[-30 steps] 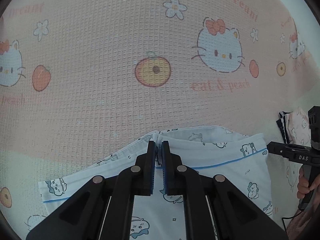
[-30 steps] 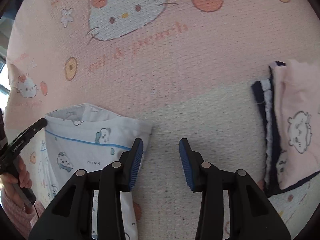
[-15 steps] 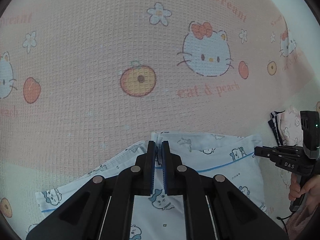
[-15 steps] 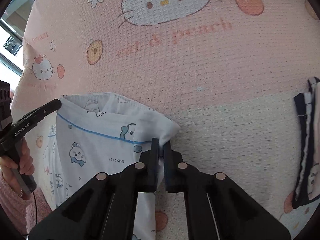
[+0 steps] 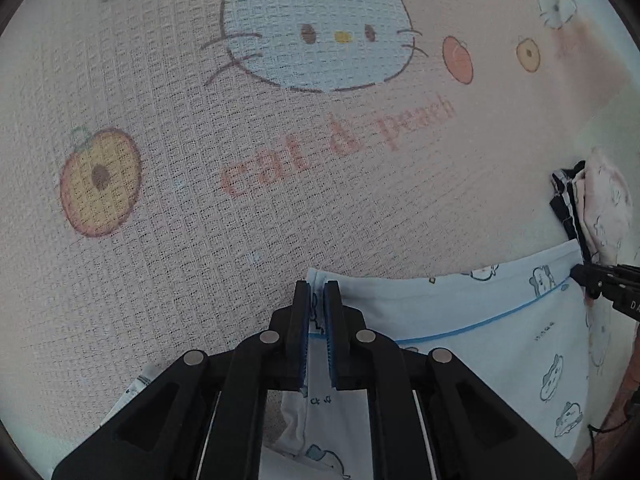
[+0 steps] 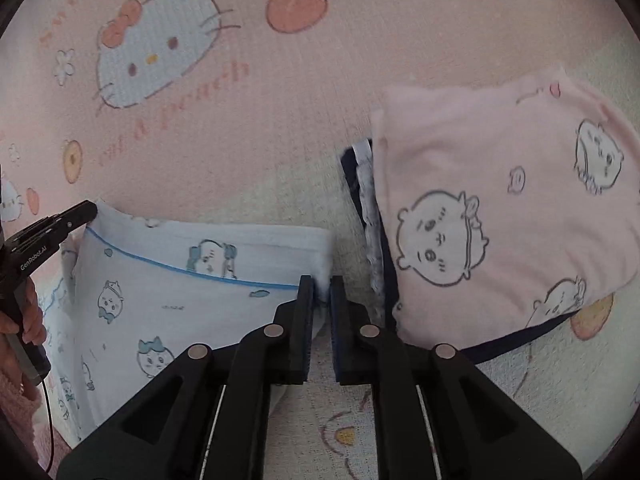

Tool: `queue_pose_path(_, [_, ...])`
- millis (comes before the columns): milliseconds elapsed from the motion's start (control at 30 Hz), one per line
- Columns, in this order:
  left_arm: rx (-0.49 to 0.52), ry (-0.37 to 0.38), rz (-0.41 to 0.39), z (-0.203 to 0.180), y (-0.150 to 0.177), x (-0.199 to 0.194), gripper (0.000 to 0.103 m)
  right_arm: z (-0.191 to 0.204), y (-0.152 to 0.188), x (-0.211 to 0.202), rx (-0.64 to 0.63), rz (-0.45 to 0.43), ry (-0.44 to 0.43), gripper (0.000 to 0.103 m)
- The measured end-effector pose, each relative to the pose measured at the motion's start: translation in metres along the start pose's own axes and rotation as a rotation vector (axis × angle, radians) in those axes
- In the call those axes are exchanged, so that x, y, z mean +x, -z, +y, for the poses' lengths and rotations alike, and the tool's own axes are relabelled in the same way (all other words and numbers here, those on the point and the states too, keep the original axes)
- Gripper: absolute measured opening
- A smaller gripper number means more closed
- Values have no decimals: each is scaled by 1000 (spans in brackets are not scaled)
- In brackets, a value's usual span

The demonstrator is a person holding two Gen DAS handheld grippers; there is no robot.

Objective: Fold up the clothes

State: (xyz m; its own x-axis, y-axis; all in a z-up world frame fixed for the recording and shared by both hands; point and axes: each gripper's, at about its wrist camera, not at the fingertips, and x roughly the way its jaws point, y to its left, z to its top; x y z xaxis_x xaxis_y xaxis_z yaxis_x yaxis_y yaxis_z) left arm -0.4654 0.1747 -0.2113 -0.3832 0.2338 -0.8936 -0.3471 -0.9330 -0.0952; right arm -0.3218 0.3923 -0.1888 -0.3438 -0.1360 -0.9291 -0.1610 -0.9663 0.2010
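A light blue garment [image 5: 480, 320] printed with small cartoon animals and a blue stripe hangs stretched between both grippers above a pink waffle blanket [image 5: 240, 140]. My left gripper [image 5: 317, 292] is shut on its upper left corner. In the right wrist view the same garment [image 6: 180, 292] spreads to the left, and my right gripper [image 6: 321, 286] is shut on its upper right corner. The other gripper shows at each frame's edge: the right one [image 5: 600, 280] in the left wrist view, the left one [image 6: 52, 228] in the right wrist view. The garment's lower part drops out of sight behind the fingers.
A folded pink garment [image 6: 500, 208] with cartoon faces lies on a dark navy folded one [image 6: 360, 200], just right of my right gripper. That stack [image 5: 592, 208] sits at the right edge in the left wrist view. A hand [image 6: 20, 320] in a pink sleeve holds the left gripper's handle.
My right gripper closed on the blue garment's corner, then both grippers carried the garment rightward, close to the folded stack. The left gripper stayed shut throughout.
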Motion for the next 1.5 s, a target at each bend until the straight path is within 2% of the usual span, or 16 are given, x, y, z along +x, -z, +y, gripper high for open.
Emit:
queue_pose_path(67, [-85, 71, -72, 13, -4, -20, 9, 7, 2, 1, -20, 6, -19, 28])
queue_pose_path(167, [-209, 73, -161, 37, -2, -52, 23, 17, 4, 3, -51, 16, -48, 29])
queue_pose_path(200, [-205, 78, -156, 40, 1, -57, 33, 20, 5, 3, -61, 19, -58, 30])
queue_pose_path(233, [-198, 84, -149, 41, 4, -63, 33, 24, 5, 4, -71, 22, -67, 33])
queue_pose_path(367, [15, 177, -46, 6, 33, -64, 33, 37, 8, 6, -112, 35, -106, 34])
queue_pose_path(433, [126, 99, 27, -12, 47, -49, 33, 44, 10, 7, -132, 42, -125, 34])
queue_pose_path(533, [183, -191, 95, -8, 57, -23, 33, 49, 15, 3, -133, 46, -152, 34])
queue_pose_path(633, [-1, -88, 18, 1, 62, -60, 33, 42, 28, -17, -56, 34, -175, 35])
queue_pose_path(667, [1, -48, -21, -6, 69, -77, 33, 40, 32, -24, -30, 30, -182, 35])
queue_pose_path(733, [54, -38, -53, -28, 91, -105, 33, 35, 41, -38, 22, 22, -197, 35])
queue_pose_path(833, [33, -34, 5, -43, 132, -128, 33, 37, 63, -59, 83, 26, -232, 35])
queue_pose_path(1067, [-333, -70, 162, -7, 265, -155, 33, 103, 172, -67, -64, 118, -261, 35])
queue_pose_path(1233, [-522, -155, 196, 16, 336, -171, 33, 123, 214, -61, -192, 132, -117, 34])
queue_pose_path(1300, [-646, -130, 183, 29, 356, -181, 33, 122, 221, -64, -215, 110, -61, 34])
queue_pose_path(1400, [-817, -58, 158, 50, 383, -194, 33, 98, 225, -81, -96, 62, -115, 35])
queue_pose_path(1500, [-907, -6, 135, 62, 404, -199, 35, 78, 230, -82, 4, 79, -157, 37])
